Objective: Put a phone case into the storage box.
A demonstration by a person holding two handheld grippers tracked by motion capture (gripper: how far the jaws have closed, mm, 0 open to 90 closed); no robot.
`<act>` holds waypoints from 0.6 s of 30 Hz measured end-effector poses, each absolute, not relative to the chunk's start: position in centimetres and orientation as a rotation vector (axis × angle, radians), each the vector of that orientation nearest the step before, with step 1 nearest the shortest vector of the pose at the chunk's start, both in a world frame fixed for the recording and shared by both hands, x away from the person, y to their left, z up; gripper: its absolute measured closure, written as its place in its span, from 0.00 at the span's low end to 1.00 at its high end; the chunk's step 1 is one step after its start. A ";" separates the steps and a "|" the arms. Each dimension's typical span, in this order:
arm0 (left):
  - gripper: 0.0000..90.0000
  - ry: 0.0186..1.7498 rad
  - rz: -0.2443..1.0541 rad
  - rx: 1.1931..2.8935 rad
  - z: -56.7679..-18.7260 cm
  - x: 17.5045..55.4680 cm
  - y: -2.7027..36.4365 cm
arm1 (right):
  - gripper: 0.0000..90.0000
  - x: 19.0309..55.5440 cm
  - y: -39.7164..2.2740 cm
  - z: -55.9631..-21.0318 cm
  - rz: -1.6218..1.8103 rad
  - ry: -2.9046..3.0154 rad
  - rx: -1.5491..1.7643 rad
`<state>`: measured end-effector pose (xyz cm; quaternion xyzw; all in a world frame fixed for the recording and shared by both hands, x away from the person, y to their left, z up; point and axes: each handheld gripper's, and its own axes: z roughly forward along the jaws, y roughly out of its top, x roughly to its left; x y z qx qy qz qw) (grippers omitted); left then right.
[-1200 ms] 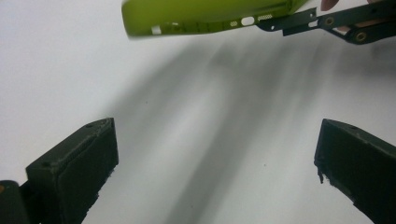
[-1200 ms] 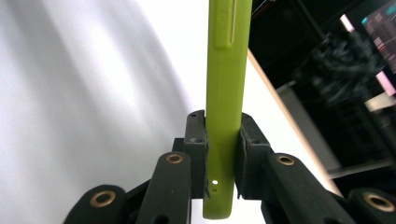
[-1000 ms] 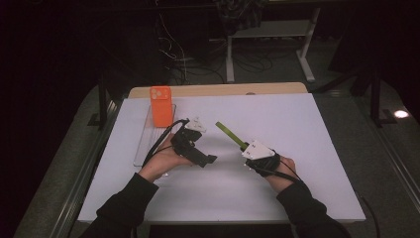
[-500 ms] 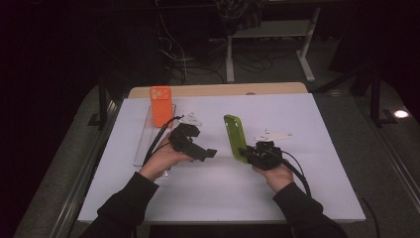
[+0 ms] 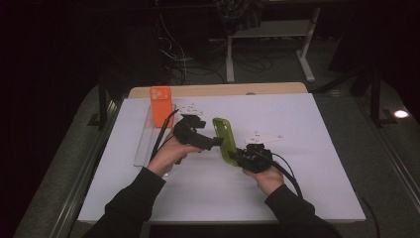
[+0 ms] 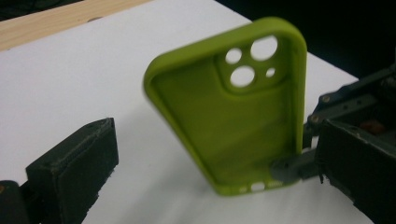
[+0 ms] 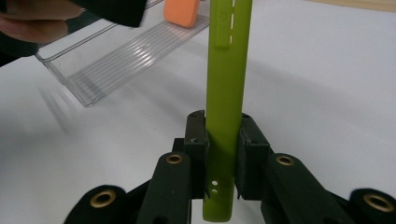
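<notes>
Green case point(image 5: 226, 140) turned broadside, right gripper point(image 5: 236, 157) clamped (seemingly unbranded)

The work surface is a table point(image 5: 317, 148) covered by a white sheet; a strip of bare wood shows along its far edge. Resting directly on the sheet, at the left side, is a clear plastic tray point(image 5: 144, 144) — long, narrow, ribbed on its floor. An orange phone case point(image 5: 160, 105) stands upright at the tray's far end, camera cut-outs uppermost — whether it sits inside the tray or just behind it cannot be determined.
</notes>
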<state>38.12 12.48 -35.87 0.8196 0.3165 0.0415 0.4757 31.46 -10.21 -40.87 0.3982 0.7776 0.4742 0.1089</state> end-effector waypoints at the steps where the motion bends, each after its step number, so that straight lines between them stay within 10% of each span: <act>1: 0.00 0.775 0.100 1.997 -35.9 38.2 12.3 | 0.84 31.4 -10.1 -40.9 1.395 2.290 1.161; 18: 0.00 0.733 0.072 1.981 -37.0 38.4 11.1 | 0.84 30.9 -9.2 -40.7 1.410 2.312 1.087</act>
